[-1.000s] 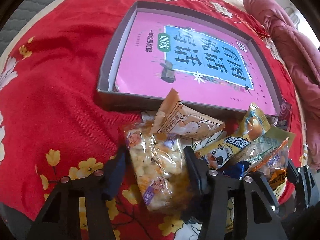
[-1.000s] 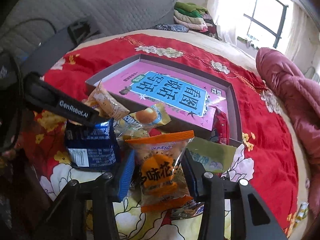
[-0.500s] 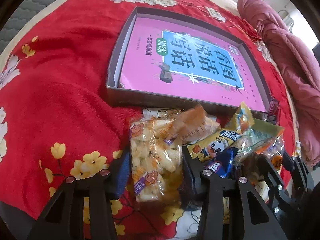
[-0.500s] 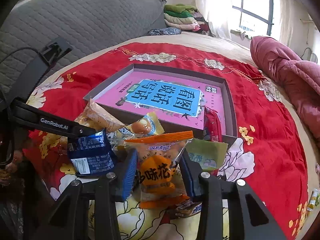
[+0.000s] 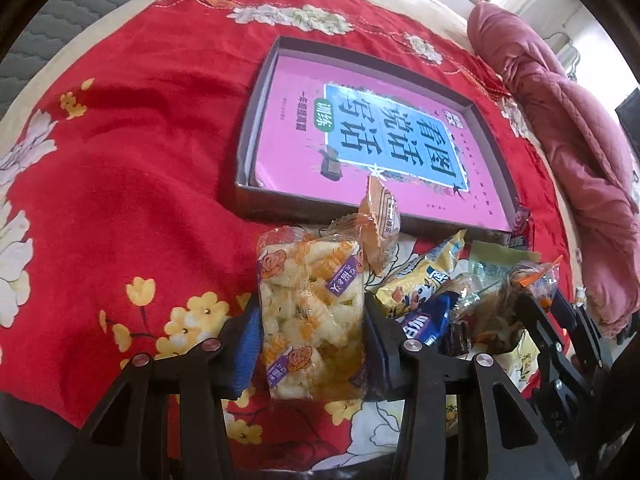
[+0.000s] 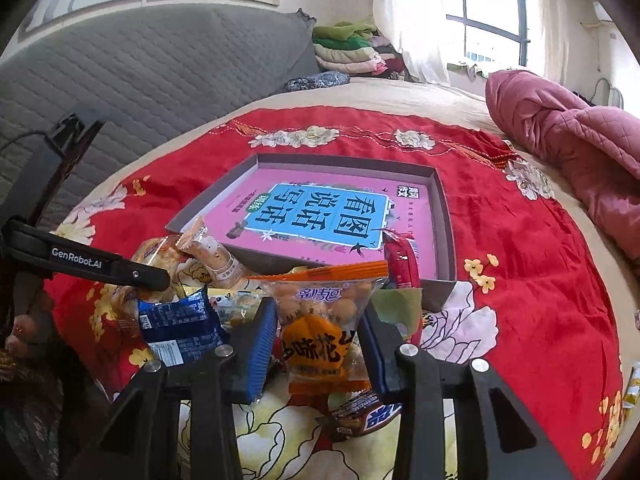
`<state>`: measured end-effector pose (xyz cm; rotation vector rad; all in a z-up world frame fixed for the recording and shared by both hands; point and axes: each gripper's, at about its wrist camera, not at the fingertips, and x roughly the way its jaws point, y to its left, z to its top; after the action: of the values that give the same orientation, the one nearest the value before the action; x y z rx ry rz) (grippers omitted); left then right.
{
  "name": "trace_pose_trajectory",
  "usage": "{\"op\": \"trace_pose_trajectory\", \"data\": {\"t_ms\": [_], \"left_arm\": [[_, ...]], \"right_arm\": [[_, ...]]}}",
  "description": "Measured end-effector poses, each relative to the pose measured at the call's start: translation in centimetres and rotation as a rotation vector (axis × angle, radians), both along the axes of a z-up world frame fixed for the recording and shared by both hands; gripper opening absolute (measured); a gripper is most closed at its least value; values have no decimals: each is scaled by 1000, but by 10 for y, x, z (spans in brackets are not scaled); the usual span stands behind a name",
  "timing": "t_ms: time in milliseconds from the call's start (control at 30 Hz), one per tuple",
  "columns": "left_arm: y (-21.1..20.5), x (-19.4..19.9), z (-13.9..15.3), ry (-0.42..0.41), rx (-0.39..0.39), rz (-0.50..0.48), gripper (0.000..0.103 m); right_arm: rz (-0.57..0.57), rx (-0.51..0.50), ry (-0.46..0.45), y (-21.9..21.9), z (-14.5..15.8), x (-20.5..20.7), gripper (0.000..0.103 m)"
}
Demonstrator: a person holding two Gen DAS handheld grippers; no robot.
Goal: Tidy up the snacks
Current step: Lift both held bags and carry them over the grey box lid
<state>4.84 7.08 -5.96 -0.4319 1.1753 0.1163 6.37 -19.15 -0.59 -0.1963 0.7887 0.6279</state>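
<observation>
both packets have been lifted off the bed since a second ago: clear puffed-snack packet (image 5: 312, 316) pinched in left tool (image 5: 310, 340), orange peanut packet (image 6: 324, 320) in right tool (image 6: 318, 340); box (image 5: 248, 128) holds no snacks, pile (image 5: 432, 292) remains outside.

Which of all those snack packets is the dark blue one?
The dark blue packet lies in the pile left of the right gripper, which holds an orange-topped clear bag. The other packets nearby are clear, yellow, tan, green or red.
</observation>
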Motion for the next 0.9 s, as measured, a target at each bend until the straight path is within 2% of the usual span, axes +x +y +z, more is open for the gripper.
{"op": "trace_pose_trajectory", "data": {"t_ms": [233, 600, 900], "left_arm": [[7, -5, 12, -28, -7, 21, 48], [2, -4, 43, -112, 48, 11, 48], [-5, 7, 50, -128, 66, -9, 48]], "right_arm": [[-6, 35, -19, -4, 6, -2, 40], [-30, 98, -29, -6, 20, 3, 40], [-54, 155, -50, -1, 34, 15, 40]]}}
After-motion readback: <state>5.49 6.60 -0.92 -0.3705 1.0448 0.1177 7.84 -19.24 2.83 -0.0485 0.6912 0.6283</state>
